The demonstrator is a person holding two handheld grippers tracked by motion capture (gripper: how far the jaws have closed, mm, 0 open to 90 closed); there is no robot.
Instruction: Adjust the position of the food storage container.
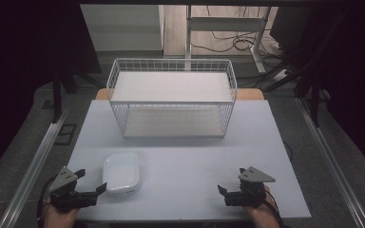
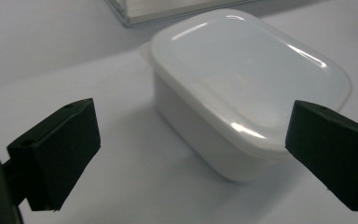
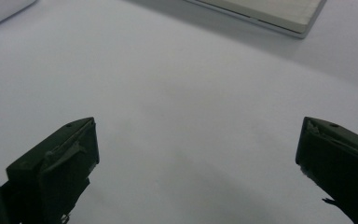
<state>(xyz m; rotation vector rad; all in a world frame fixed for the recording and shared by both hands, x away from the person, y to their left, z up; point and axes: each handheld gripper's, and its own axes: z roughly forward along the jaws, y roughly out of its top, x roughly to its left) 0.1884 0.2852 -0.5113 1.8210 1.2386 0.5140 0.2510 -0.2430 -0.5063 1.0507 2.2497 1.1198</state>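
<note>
A white lidded plastic box [image 1: 121,173] lies on the pale table [image 1: 185,161] at the near left. In the left gripper view the same box [image 2: 242,88] sits just ahead of the wide-apart jaws. My left gripper [image 1: 91,181] is open, just left of the box and near the front edge, with nothing between its jaws [image 2: 191,154]. My right gripper [image 1: 230,191] is open at the near right over bare table, its gap [image 3: 196,168] holding nothing.
A white wire basket rack [image 1: 171,97] with two shelf levels stands at the back middle of the table. Metal rails [image 1: 38,161] run along both sides. Cables and a desk frame [image 1: 228,28] lie on the floor beyond.
</note>
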